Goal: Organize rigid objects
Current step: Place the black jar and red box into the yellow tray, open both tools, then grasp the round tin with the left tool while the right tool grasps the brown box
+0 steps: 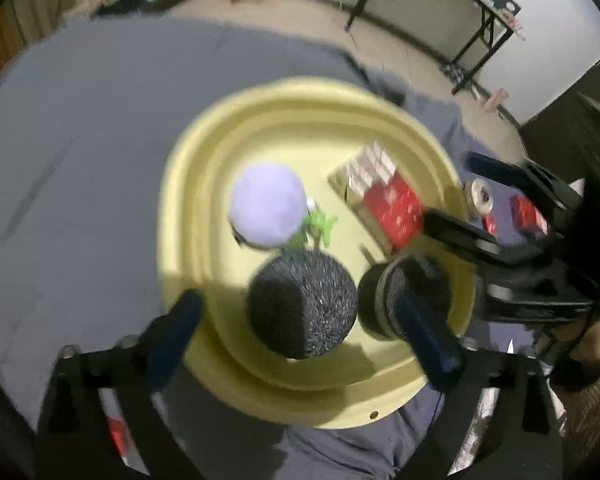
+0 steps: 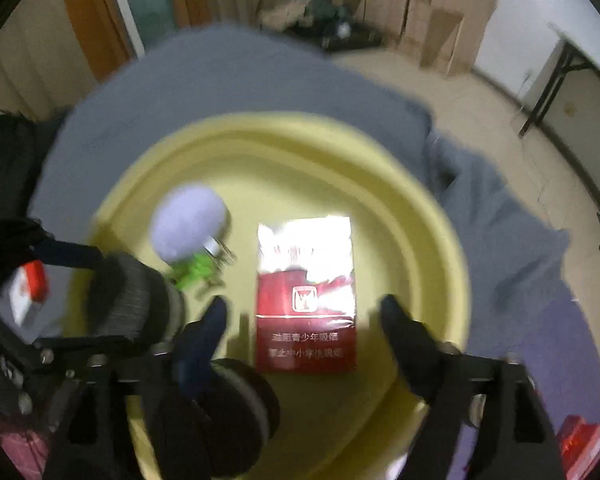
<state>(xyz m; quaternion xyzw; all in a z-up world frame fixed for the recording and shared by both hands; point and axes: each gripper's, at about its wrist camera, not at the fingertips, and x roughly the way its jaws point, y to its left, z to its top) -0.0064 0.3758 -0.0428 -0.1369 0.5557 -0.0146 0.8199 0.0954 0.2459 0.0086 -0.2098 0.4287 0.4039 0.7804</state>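
A: Both grippers hang over the basin [image 1: 188, 184]. The left gripper [image 1: 300, 320] stands wide, its fingers apart on either side of the black cylinder [image 1: 304, 304] and pressing on nothing. The right gripper [image 2: 304, 320] is spread too, with the red pack [image 2: 306, 300] lying flat between its fingers, seemingly untouched.

B: So both things are let go, inside the basin?

A: It looks so. A second dark cylinder [image 1: 396, 300] sits just beside the first, near the rim, and a lilac ball [image 1: 268, 206] and a green toy [image 1: 320, 228] lie further in.

B: What could go wrong?

A: Crowding. In the left view, the right gripper reaches in close beside the left, so lifting out carelessly could knock them together. A finger could also catch a cylinder; those would likely roll and push the ball or toy.

B: And outside the basin?

A: A silver can [image 1: 480, 196] and small red things [image 1: 528, 216] wait on the grey cloth [image 1: 80, 140], near the rim. A hasty reach could shove the basin across the cloth.
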